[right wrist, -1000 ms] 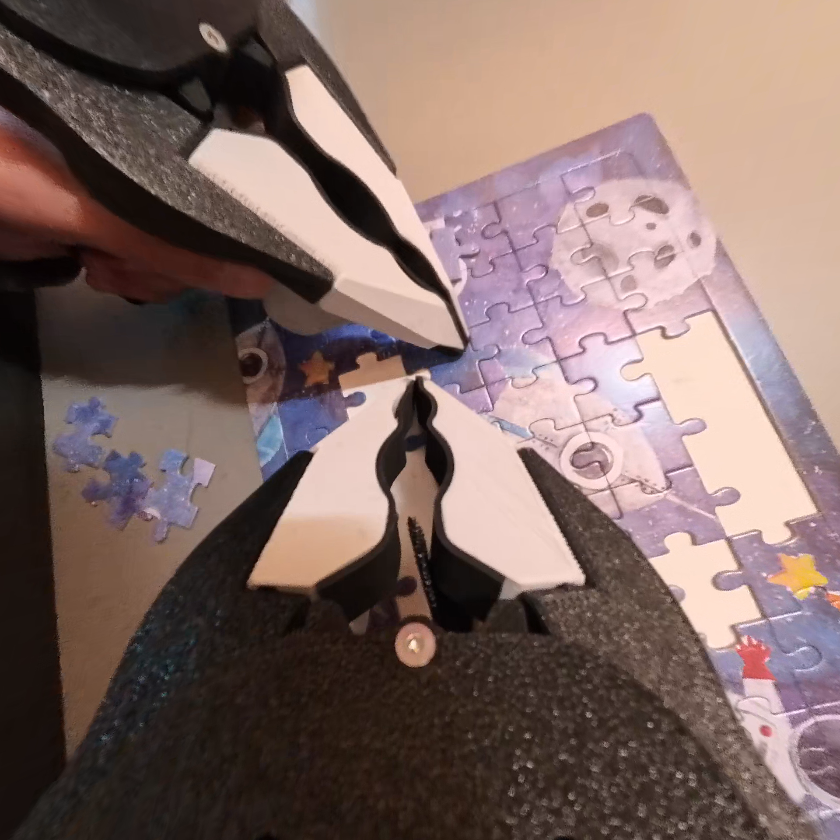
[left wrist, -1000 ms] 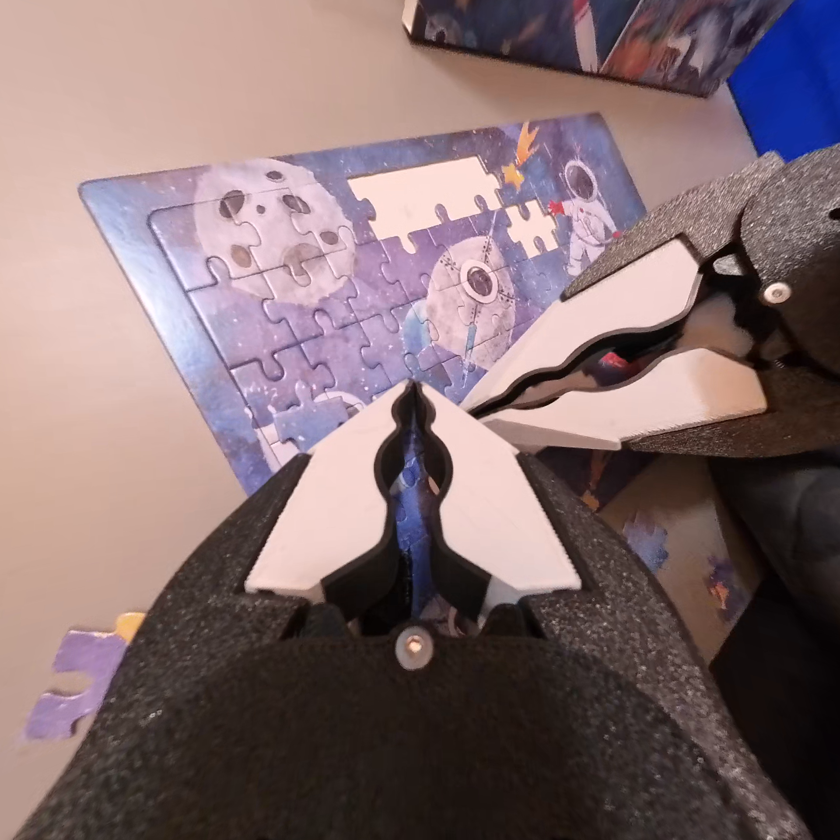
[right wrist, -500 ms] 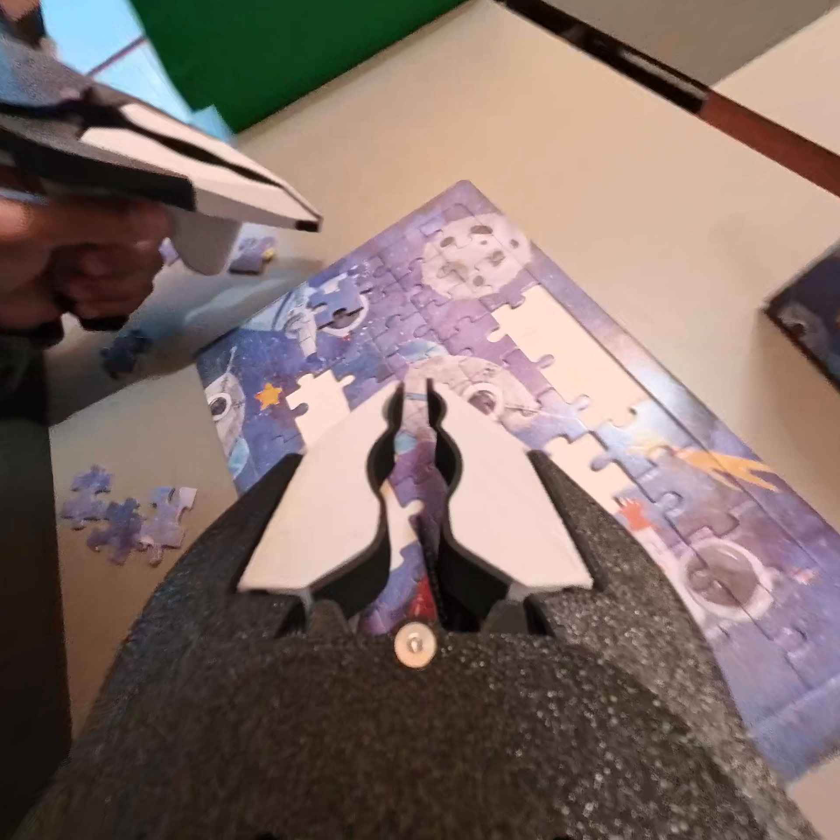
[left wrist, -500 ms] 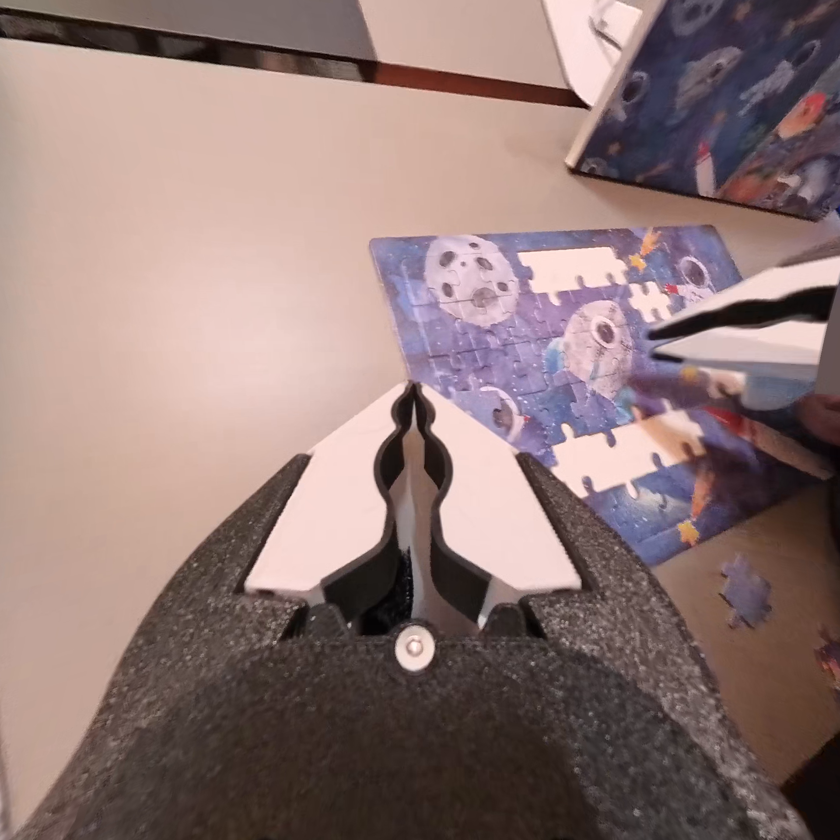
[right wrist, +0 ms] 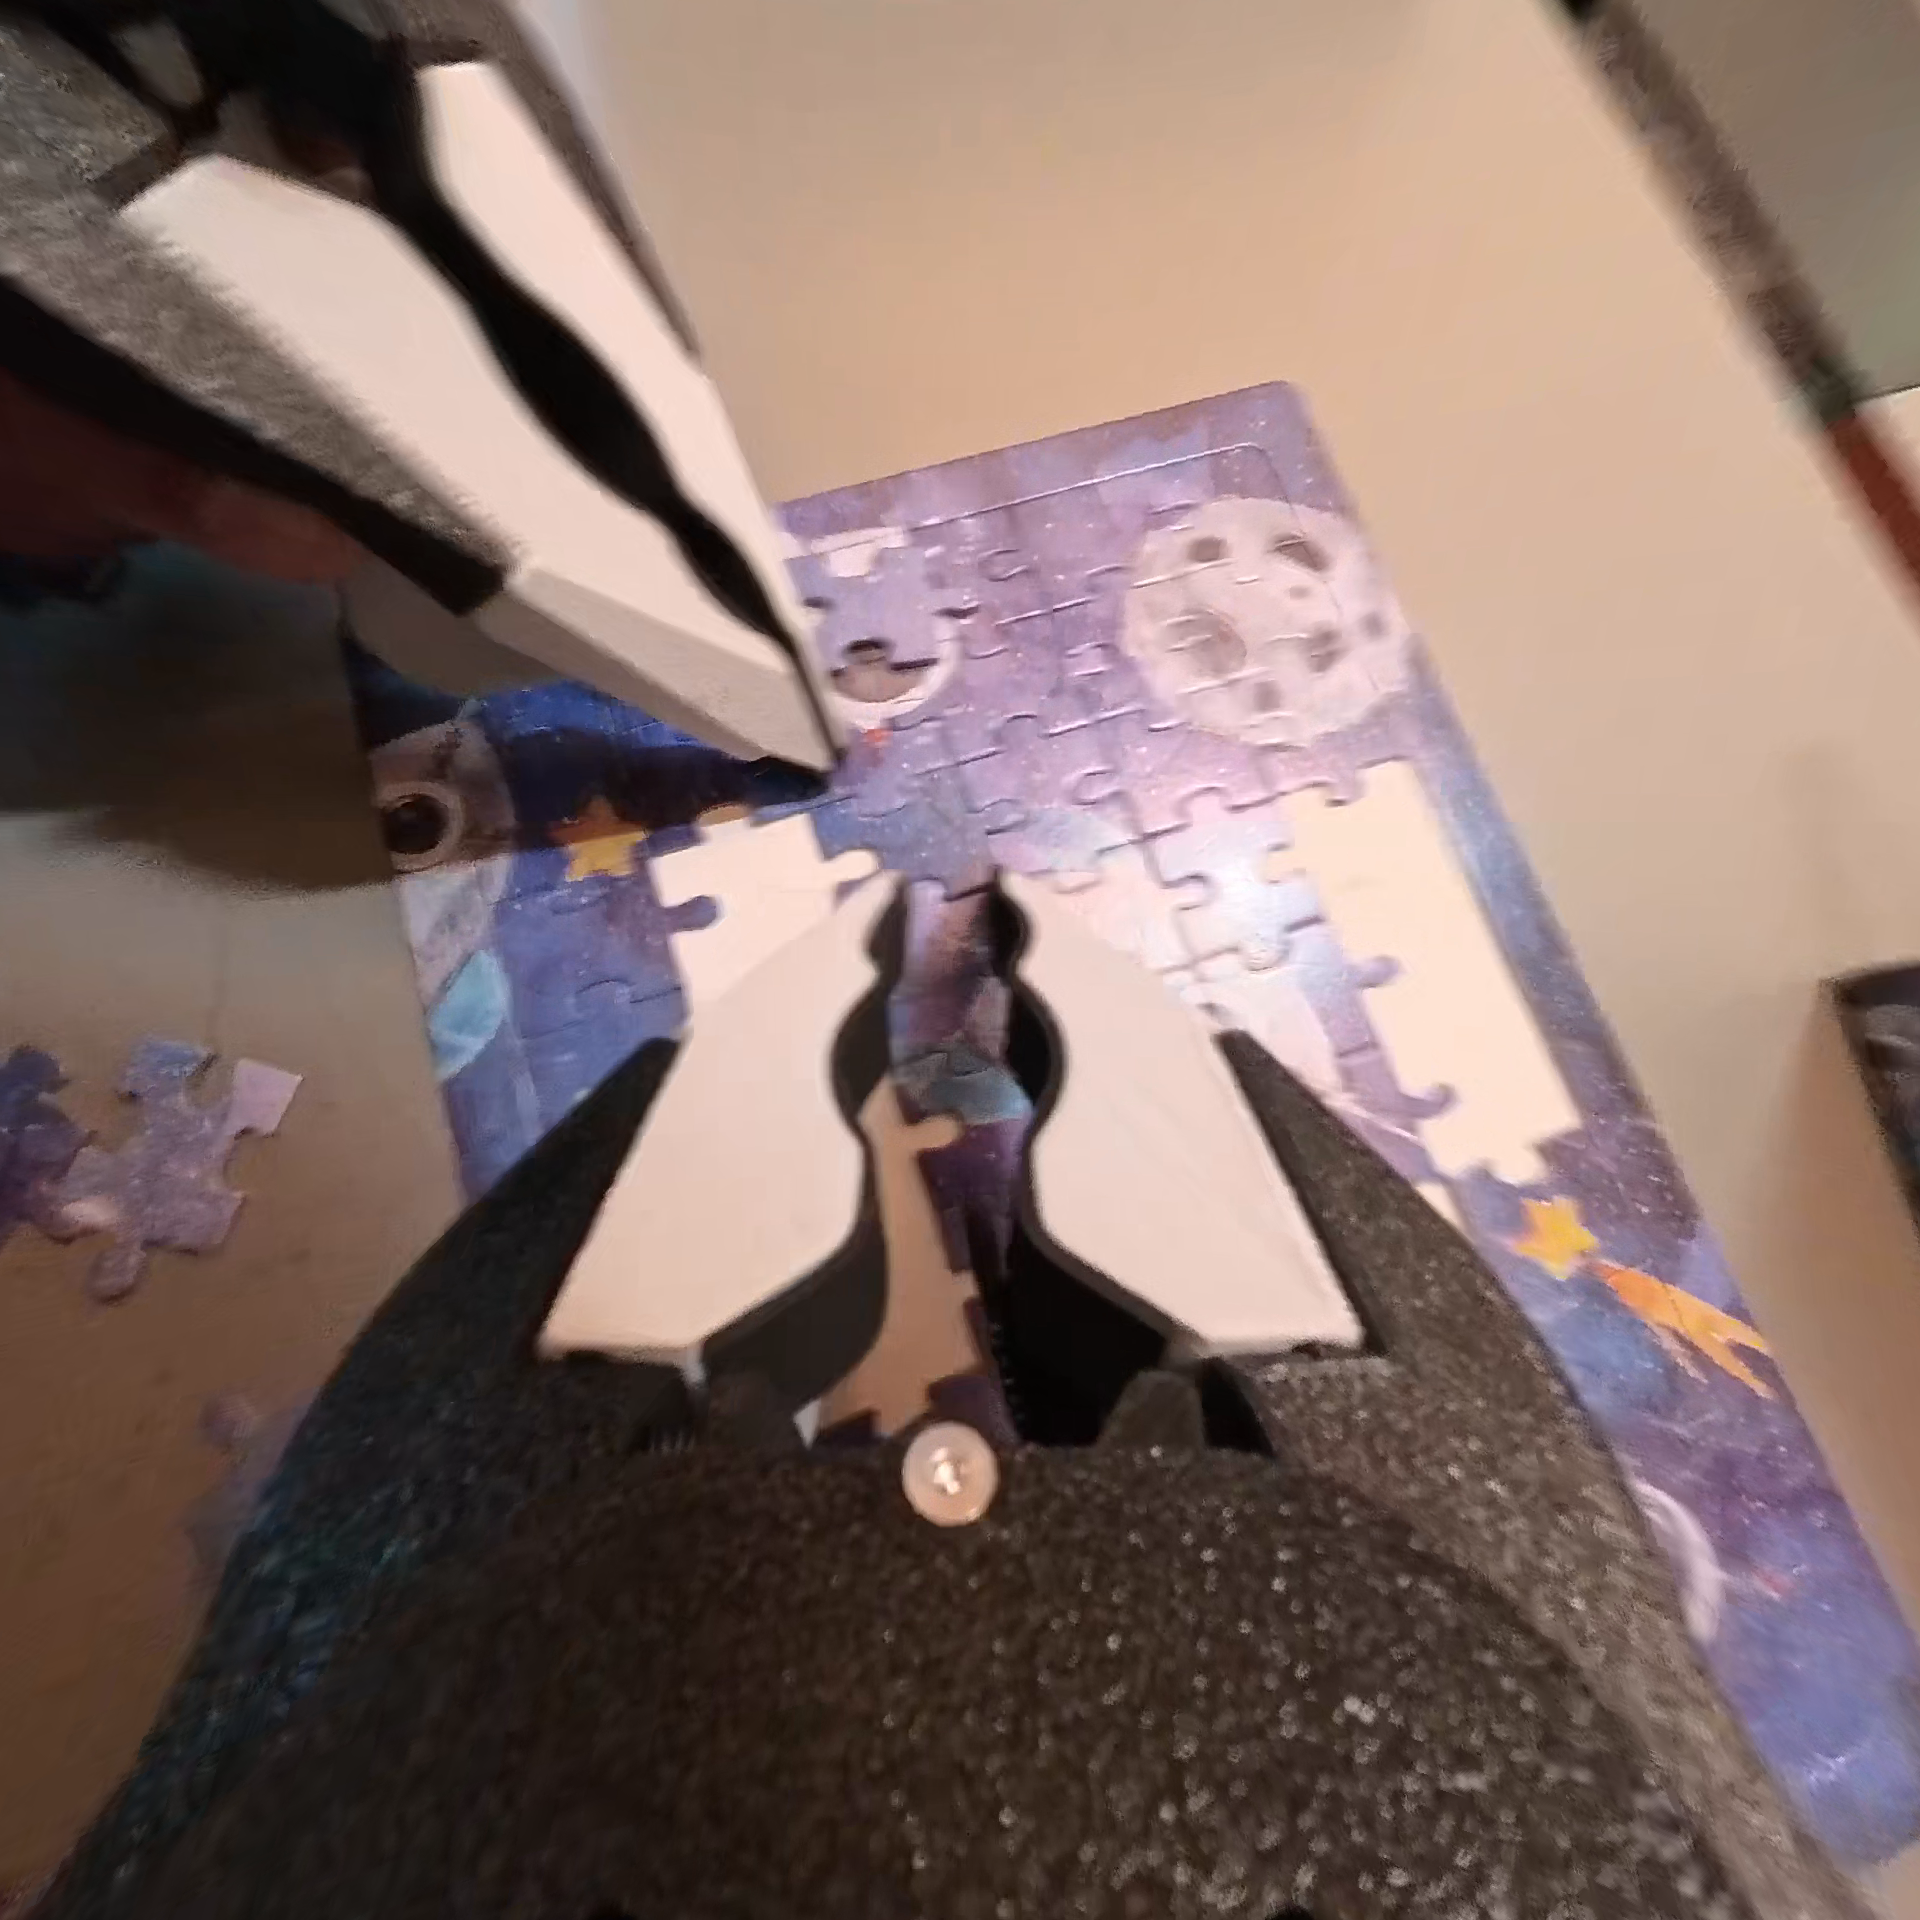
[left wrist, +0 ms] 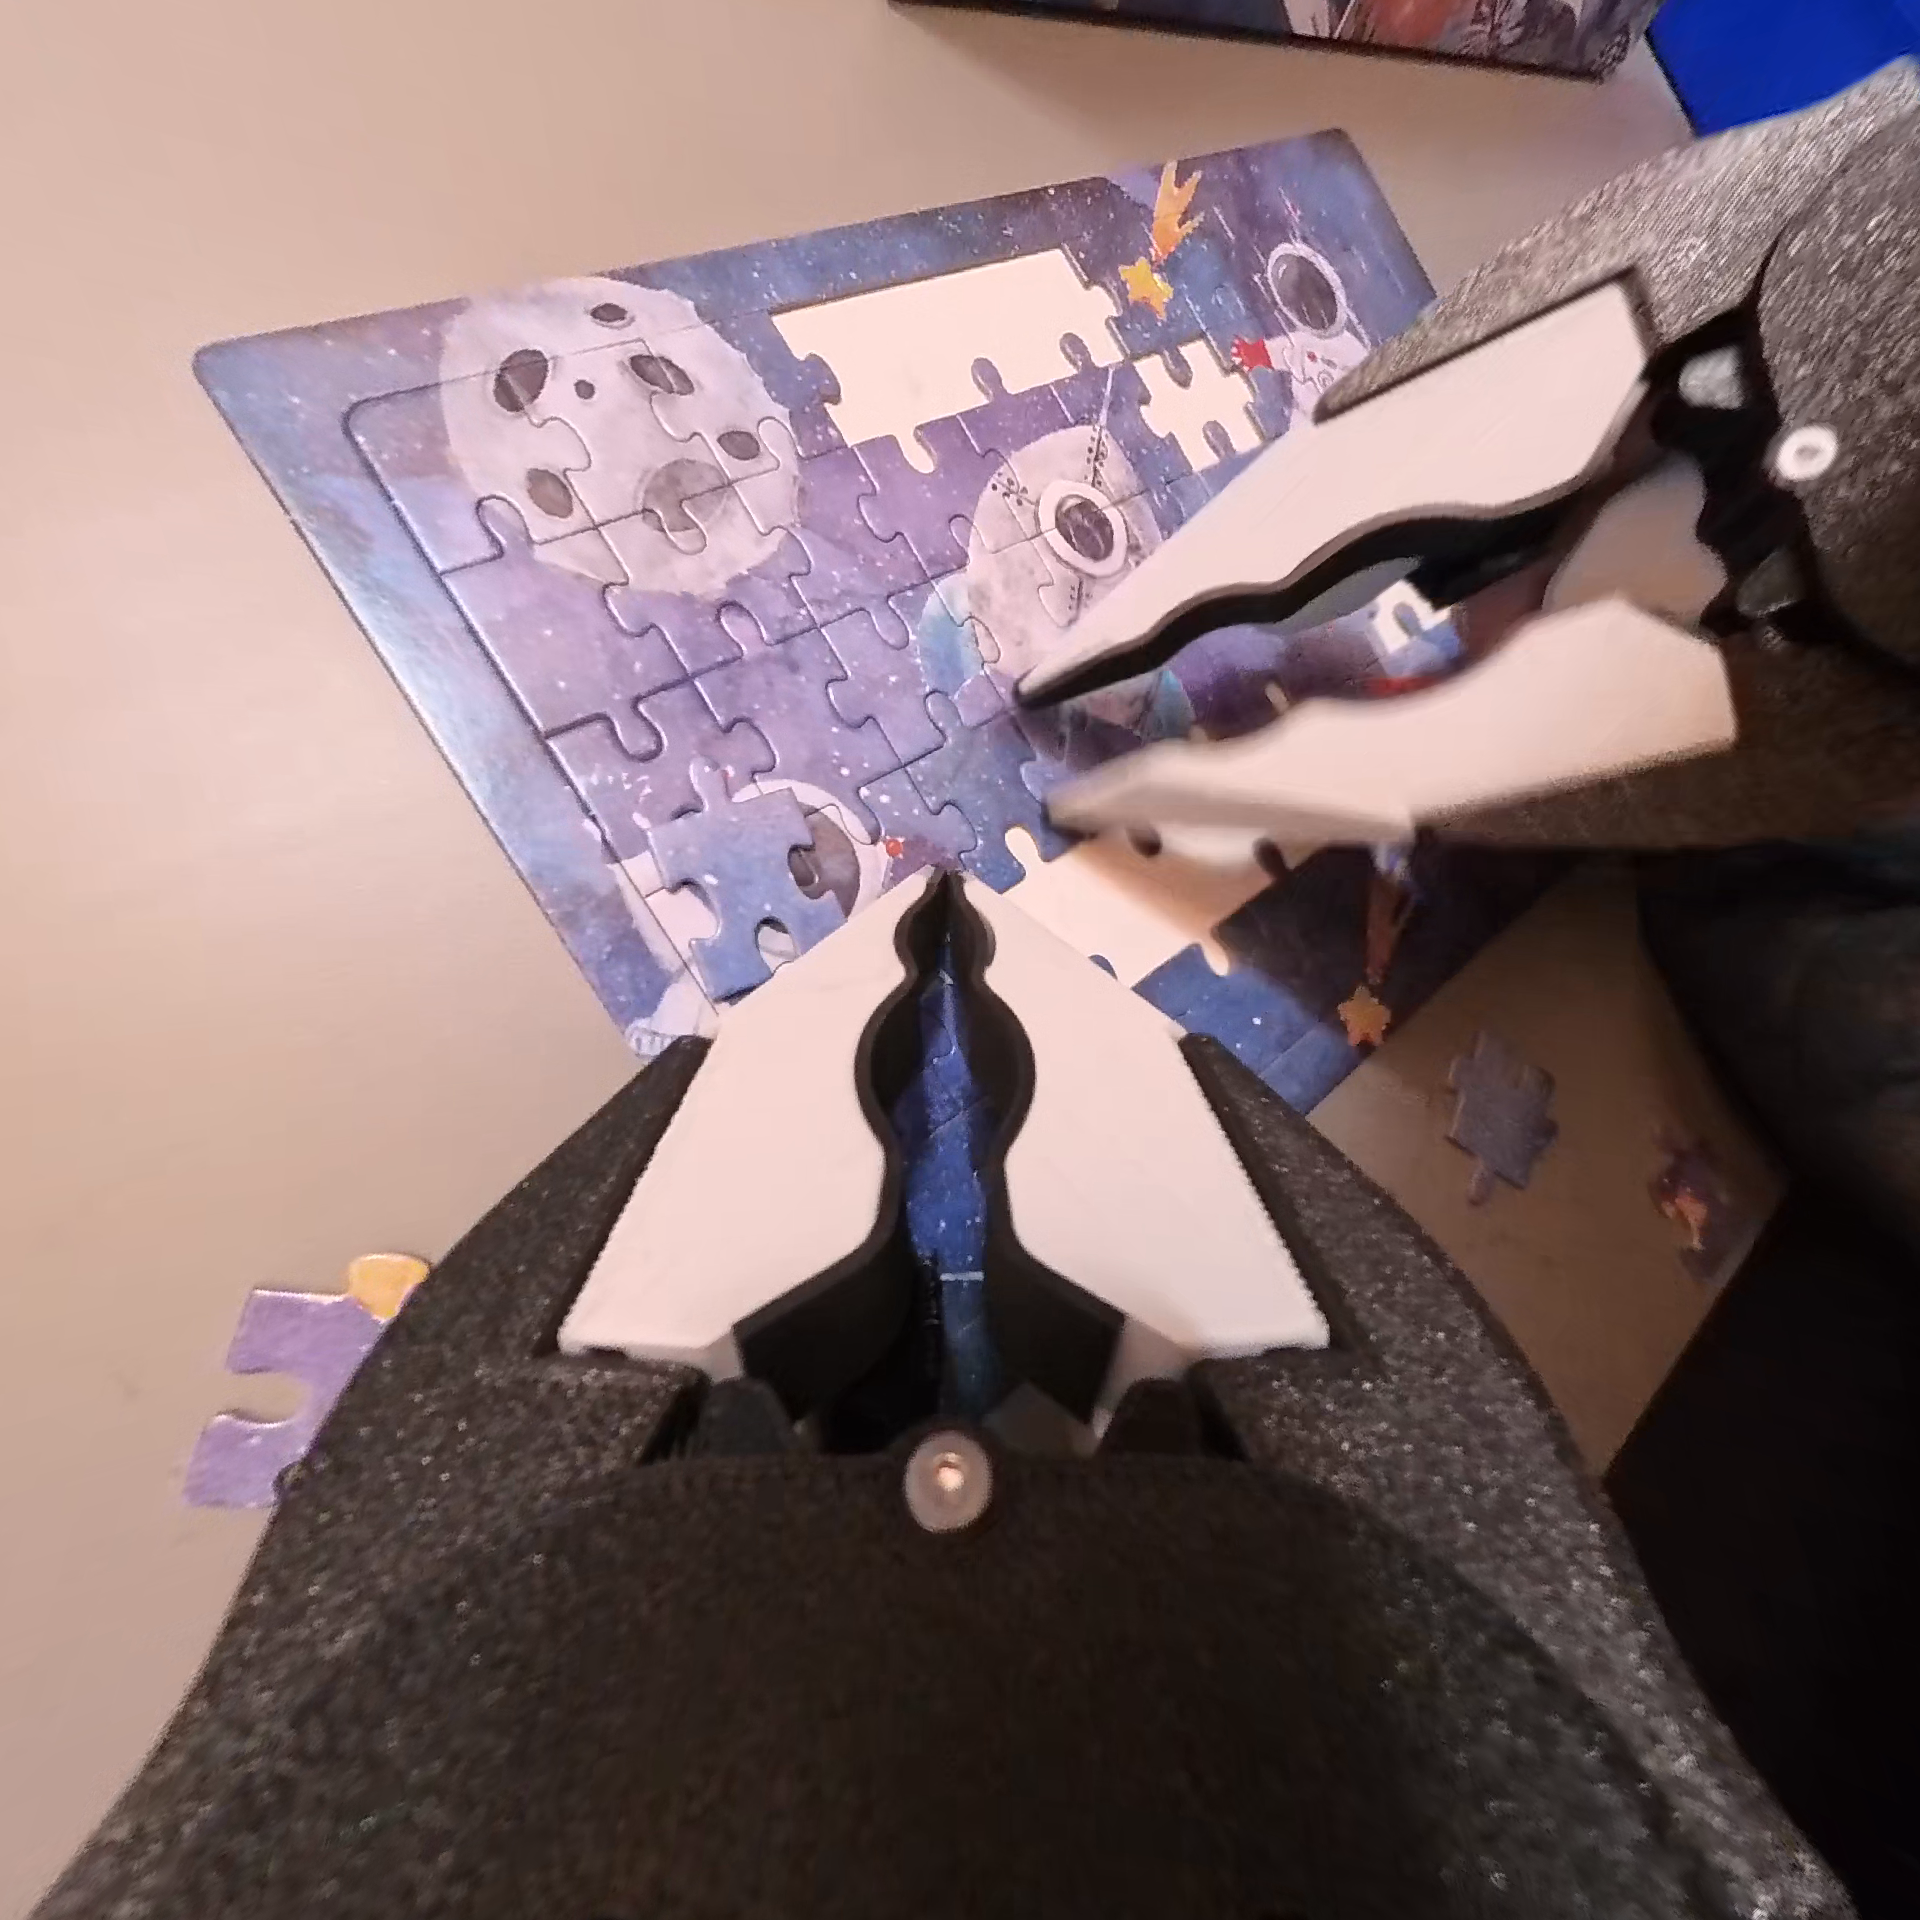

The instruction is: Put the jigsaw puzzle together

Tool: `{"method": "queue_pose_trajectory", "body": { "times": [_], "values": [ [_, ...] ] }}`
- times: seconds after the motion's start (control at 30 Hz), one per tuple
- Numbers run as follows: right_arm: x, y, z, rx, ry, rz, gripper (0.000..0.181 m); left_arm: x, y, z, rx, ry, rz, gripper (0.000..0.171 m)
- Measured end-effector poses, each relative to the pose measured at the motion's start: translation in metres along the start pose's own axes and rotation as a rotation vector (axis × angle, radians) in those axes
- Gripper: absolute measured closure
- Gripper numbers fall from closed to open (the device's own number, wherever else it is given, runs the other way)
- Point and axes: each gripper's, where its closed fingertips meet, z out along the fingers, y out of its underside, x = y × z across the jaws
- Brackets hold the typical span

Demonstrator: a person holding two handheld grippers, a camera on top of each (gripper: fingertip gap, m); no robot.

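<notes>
Puzzle board (left wrist: 499,582) with a space picture lies flat on the beige table (left wrist: 208,935), most of its pieces already locked in: a cratered moon fills one end, and bare white gaps (left wrist: 935,312) show along the far edge and near the middle. One loose piece (left wrist: 727,873) sits crooked on top of the fitted ones at the near edge of the board, not pressed into place. The left gripper (left wrist: 943,881) hangs just beyond that piece with its white fingers (left wrist: 800,1101) closed tip to tip and nothing visible between the tips. The right gripper (right wrist: 948,883) reaches over the middle of the board with its jaws slightly parted; no piece can be seen between them. In the right wrist view, which is blurred, both gripper tips point toward the white gap (right wrist: 748,883) in the middle. A purple piece with a yellow knob (left wrist: 291,1361) lies on the table beside the left gripper, and a few more spare pieces (right wrist: 145,1153) rest off the board. A dark box (left wrist: 1351,31) stands at the far side of the table.
</notes>
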Motion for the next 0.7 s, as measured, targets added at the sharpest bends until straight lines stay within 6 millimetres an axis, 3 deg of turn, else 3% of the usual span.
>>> {"method": "queue_pose_trajectory", "body": {
  "times": [0.07,0.17,0.3,0.47,0.5,0.63,0.7],
  "values": [
    [0.011,-0.004,-0.006,0.031,0.062,-0.025,0.175,0.0,0.0,0.0,-0.002,-0.008,0.014,0.171],
    [-0.009,-0.001,-0.006,0.011,-0.081,0.028,0.153,0.0,0.0,0.0,0.0,-0.005,0.013,0.171],
    [-0.014,-0.003,0.004,-0.007,-0.047,-0.049,0.155,0.0,-0.001,0.001,0.003,0.01,-0.006,0.171],
    [0.001,-0.004,0.006,-0.012,0.009,-0.054,0.151,0.0,0.0,0.0,0.008,0.012,-0.01,0.171],
    [0.004,-0.006,0.004,-0.003,0.029,-0.056,0.163,0.0,0.0,0.0,0.01,0.012,-0.009,0.171],
    [-0.016,-0.008,0.008,-0.021,-0.068,-0.07,0.139,0.001,-0.001,0.0,0.015,0.038,-0.043,0.171],
    [-0.015,-0.011,0.012,-0.015,-0.037,-0.085,0.149,0.0,-0.001,0.0,0.015,0.05,-0.058,0.171]
  ]
}}
